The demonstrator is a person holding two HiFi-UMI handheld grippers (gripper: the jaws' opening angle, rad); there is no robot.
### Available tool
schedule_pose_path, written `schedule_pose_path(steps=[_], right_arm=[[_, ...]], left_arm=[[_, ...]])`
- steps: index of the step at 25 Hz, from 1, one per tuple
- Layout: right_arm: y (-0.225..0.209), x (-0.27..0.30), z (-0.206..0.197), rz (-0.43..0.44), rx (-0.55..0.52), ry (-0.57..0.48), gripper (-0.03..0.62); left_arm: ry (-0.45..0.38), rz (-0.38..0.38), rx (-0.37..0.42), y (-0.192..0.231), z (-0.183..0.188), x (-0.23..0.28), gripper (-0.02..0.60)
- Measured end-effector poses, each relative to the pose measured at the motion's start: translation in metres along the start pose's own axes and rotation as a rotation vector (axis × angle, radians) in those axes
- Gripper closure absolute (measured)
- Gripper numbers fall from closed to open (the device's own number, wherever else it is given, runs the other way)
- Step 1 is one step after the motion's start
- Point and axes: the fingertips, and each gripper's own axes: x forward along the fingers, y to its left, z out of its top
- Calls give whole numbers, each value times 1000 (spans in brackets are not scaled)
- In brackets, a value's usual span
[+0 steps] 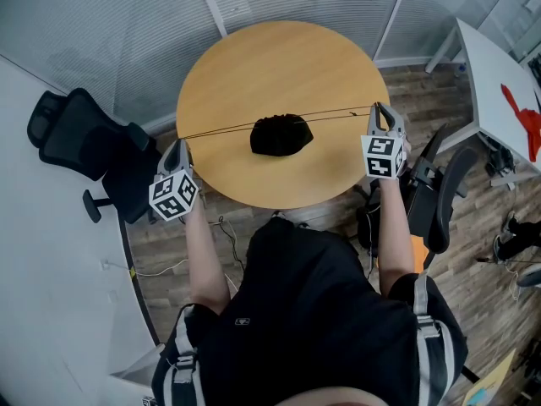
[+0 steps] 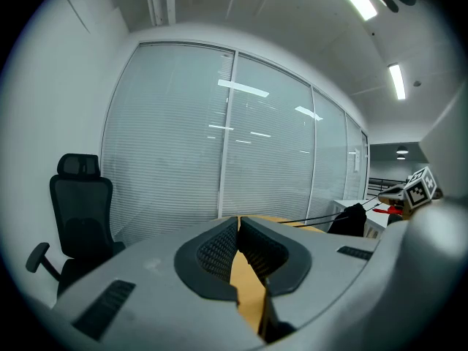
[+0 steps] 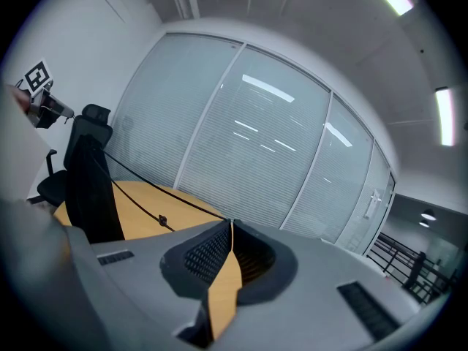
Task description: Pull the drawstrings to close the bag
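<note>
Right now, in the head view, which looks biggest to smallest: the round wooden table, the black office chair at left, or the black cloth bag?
Largest: round wooden table.
Next: black office chair, though it stands lower, farther from the camera.
Smallest: black cloth bag.

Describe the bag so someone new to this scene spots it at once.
Start at the round wooden table in the middle of the head view. Near its front centre sits a small, bunched black bag, alone on the tabletop. Thin dark drawstrings stretch from it to the left gripper and right gripper, unlike the black office chair on the floor.
</note>
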Motion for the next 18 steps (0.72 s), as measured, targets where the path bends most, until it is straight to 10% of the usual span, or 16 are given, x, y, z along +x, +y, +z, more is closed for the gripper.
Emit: schedule_pose_path(steps=[18], right_arm=[[23,25,-4,33,12,55,525]], left_arm=[[39,-56,16,25,-4,28,561]])
